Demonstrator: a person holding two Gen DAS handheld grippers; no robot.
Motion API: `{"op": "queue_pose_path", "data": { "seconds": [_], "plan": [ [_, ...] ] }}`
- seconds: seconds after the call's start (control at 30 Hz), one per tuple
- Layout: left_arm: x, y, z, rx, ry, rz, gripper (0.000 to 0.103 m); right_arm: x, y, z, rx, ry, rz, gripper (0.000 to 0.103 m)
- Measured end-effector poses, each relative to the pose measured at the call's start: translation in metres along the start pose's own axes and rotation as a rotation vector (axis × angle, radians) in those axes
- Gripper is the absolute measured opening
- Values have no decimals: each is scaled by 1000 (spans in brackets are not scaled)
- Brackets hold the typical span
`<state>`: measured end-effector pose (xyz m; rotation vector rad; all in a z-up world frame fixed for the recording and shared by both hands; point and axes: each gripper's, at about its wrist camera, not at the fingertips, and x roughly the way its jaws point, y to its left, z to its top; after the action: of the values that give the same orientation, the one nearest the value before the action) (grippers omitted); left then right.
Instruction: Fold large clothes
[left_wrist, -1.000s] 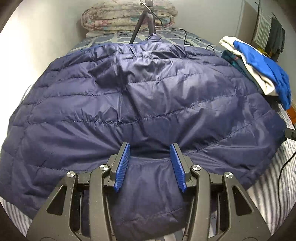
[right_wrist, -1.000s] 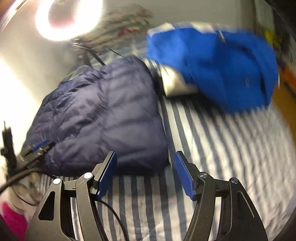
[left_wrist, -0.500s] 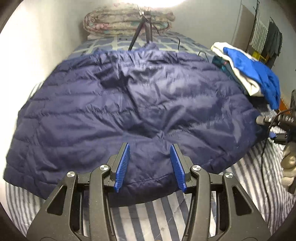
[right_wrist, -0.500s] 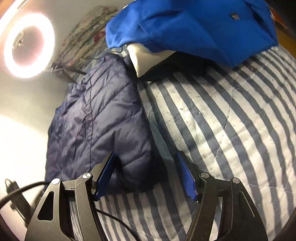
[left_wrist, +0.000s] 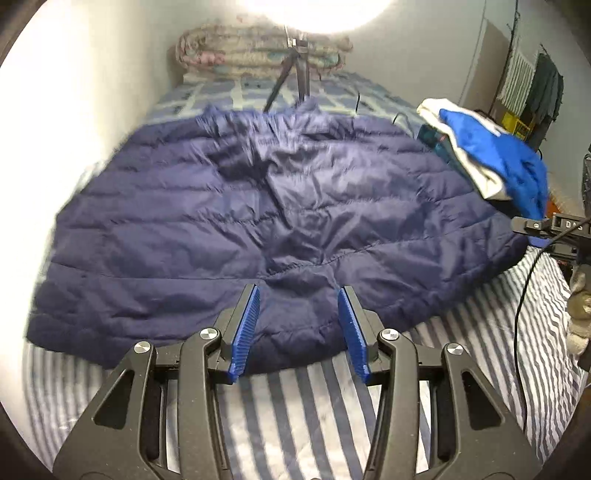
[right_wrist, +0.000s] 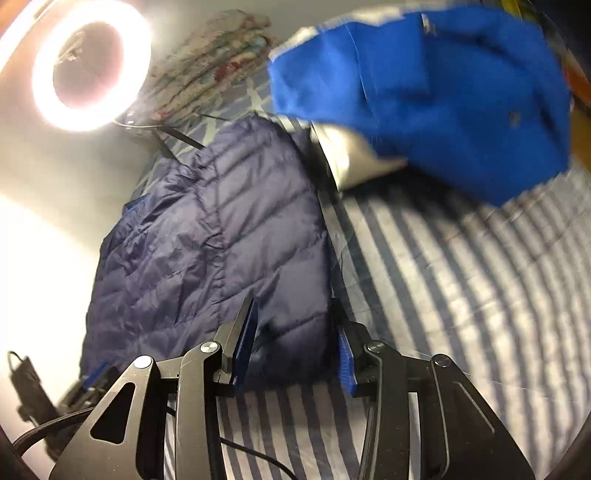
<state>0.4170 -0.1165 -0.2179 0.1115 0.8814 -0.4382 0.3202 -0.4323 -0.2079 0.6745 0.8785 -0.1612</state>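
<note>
A navy quilted puffer jacket (left_wrist: 258, 221) lies folded flat on the striped bed (left_wrist: 314, 413). My left gripper (left_wrist: 299, 325) is open, its blue pads either side of the jacket's near hem, holding nothing. In the right wrist view the jacket (right_wrist: 221, 240) lies left of centre. My right gripper (right_wrist: 295, 343) is open with its pads straddling the jacket's near right corner, not closed on it. The right gripper's body shows at the jacket's right edge in the left wrist view (left_wrist: 546, 225).
A stack of folded clothes topped by a bright blue garment (left_wrist: 495, 158) sits on the bed right of the jacket, also in the right wrist view (right_wrist: 424, 88). A ring light (right_wrist: 88, 66) on a tripod (left_wrist: 295, 77) and folded quilts (left_wrist: 258, 51) stand at the bed's far end. A cable (left_wrist: 524, 295) trails on the right.
My left gripper has pulled back from over the jacket to its near hem. My right gripper has moved in until its pads straddle the jacket's corner.
</note>
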Motion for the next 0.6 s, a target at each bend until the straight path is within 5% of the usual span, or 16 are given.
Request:
{"op": "queue_pose_path", "data": {
  "seconds": [0.27,0.4,0.6],
  "plan": [
    [-88,8,8,-9,-102,-27,46,-144,41,-16,-238,-165,-20,39],
    [-105,15,10,-26,-115,-29,46,-213,60,-24,-349,-279,-38,66],
    [-74,22,9,-88,-71,-30,46,-180,45,-41,-337,-219,-44,67]
  ]
}}
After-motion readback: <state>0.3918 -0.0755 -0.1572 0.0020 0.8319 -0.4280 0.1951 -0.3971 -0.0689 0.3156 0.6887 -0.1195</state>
